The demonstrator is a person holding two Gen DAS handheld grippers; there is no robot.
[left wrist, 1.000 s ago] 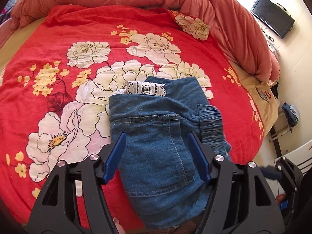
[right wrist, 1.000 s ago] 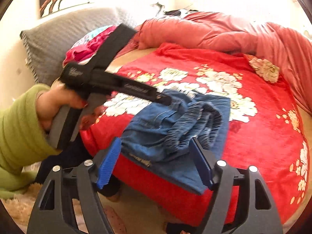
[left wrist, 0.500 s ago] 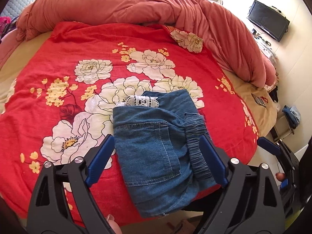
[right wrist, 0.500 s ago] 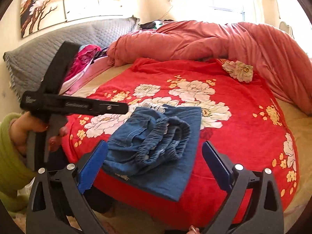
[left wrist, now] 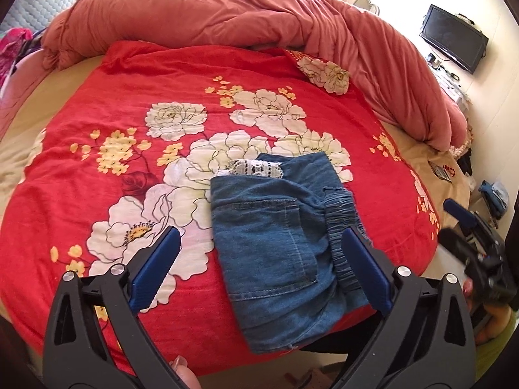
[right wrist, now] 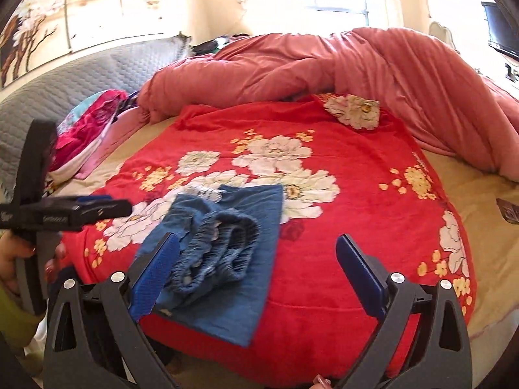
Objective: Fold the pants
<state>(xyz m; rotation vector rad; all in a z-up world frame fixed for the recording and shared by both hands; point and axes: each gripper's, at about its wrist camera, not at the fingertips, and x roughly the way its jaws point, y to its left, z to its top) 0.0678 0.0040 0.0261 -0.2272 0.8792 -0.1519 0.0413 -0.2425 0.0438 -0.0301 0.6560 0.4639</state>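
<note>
Near the front edge of the bed (left wrist: 58,175), on the red flowered blanket (left wrist: 181,74), the pants (left wrist: 275,246) lay as a compact denim bundle, back pocket up and the gathered waistband bunched along one side, a bit of white lace (left wrist: 253,168) peeking out at the far end. A second earlier I had both tools down around that bundle; since then I had drawn them back toward me and a little upward, so more of the blanket showed around the denim. My left gripper (left wrist: 259,272) had just been opening, and its jaws stood spread wide with nothing pinched; the denim only appeared between them from above. My right gripper (right wrist: 256,275) had likewise opened and was spread and empty, off to the side of the bundle. I judged the last fold done and the pants released, with at most a little tidying left.
</note>
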